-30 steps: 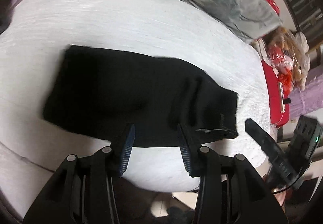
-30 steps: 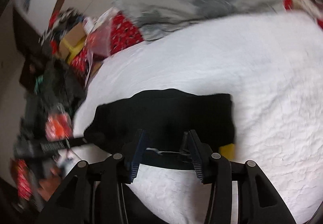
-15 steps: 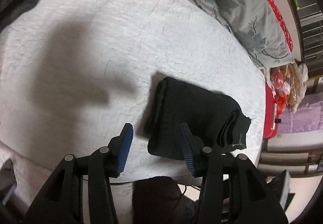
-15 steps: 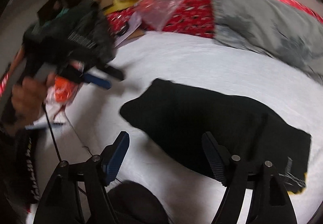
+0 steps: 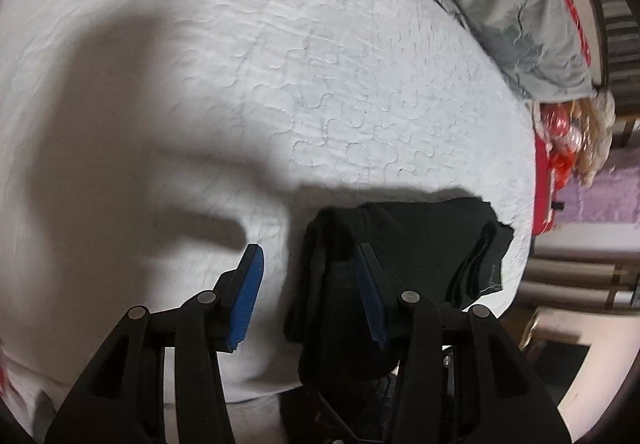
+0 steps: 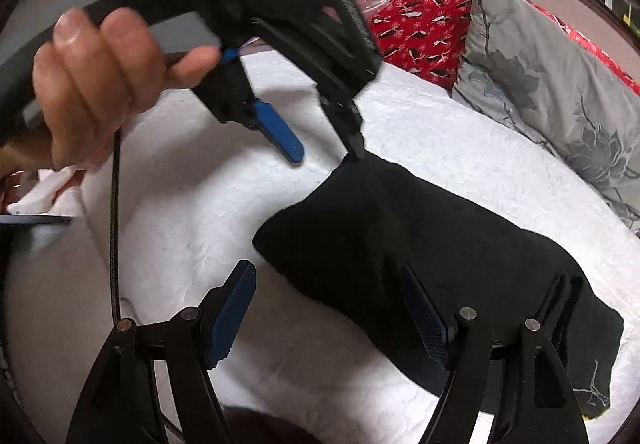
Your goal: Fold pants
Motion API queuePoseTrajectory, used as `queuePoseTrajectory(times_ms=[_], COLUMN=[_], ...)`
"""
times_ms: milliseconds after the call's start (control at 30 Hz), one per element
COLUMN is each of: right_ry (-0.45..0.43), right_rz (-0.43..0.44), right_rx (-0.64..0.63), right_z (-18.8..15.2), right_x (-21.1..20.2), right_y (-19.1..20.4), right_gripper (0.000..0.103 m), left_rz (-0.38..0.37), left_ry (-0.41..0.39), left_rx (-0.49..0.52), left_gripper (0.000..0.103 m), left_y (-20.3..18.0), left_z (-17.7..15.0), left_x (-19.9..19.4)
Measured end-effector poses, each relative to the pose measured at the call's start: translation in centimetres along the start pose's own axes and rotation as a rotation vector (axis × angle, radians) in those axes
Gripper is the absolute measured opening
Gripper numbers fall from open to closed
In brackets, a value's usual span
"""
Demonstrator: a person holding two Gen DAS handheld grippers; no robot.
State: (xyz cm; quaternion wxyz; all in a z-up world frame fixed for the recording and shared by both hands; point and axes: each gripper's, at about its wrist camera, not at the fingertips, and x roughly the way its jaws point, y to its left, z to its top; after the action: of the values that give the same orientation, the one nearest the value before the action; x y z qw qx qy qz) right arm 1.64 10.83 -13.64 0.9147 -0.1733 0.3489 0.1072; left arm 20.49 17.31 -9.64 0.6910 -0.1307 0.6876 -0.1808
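Fingers of the left gripper [image 6: 324, 155] stand apart and grip nothing, one tip at the pants' [image 6: 420, 264] near corner. Right gripper [image 6: 332, 308] has just been opening; its fingers stand wide and hold nothing, with the pants' edge between them, untouched. Folded black pants lie on the white bed [image 6: 440, 147], beside a grey pillow [image 6: 552, 83].

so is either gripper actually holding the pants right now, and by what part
Neither holds them. The left gripper is open at the corner of the folded pants; the right gripper is open over their near edge.
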Motion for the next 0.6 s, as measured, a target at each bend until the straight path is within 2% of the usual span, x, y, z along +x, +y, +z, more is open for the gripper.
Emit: queuePoseTrajectory(times_ms=[133,267,300,367,400,500,600], right_ry=[0.018,0.030,0.034,0.036,0.033,0.036,0.031], right_rz=[-0.063,-0.115,-0.120,-0.122,-0.120,-0.094,-0.064], right_rx=[-0.027,-0.063,-0.067,-0.057,-0.048,-0.042,-0.046], right_z=[0.4,0.5,0.6,0.8,1.0,1.2,1.3], right_x=[1.7,3.4,3.7,4.1,4.2,4.1,3.9], right_y=[0.9,1.7,1.6,1.2,0.9,0.5,0.3], right_gripper=[0.076,0.074,0.073,0.064,0.062,0.056,0.040], left_rz=[0.030,-0.005,-0.018,-0.015,-0.009,-0.017,-0.035], left_ry=[0.032,0.046,0.059,0.087,0.086,0.075,0.045], left_rx=[0.040,0.057,0.058,0.083,0.100,0.123,0.079], left_gripper=[0.045,0.045,0.049,0.055,0.059,0.060,0.036], left_y=[-0.5,-0.6,-0.8,-1.3,-1.6,-2.2,-1.8], left_z=[0.9,1.7,2.0,2.1,2.1,2.1,2.1], left_x=[1.1,1.6,2.1,2.9,3.1,3.0,2.5])
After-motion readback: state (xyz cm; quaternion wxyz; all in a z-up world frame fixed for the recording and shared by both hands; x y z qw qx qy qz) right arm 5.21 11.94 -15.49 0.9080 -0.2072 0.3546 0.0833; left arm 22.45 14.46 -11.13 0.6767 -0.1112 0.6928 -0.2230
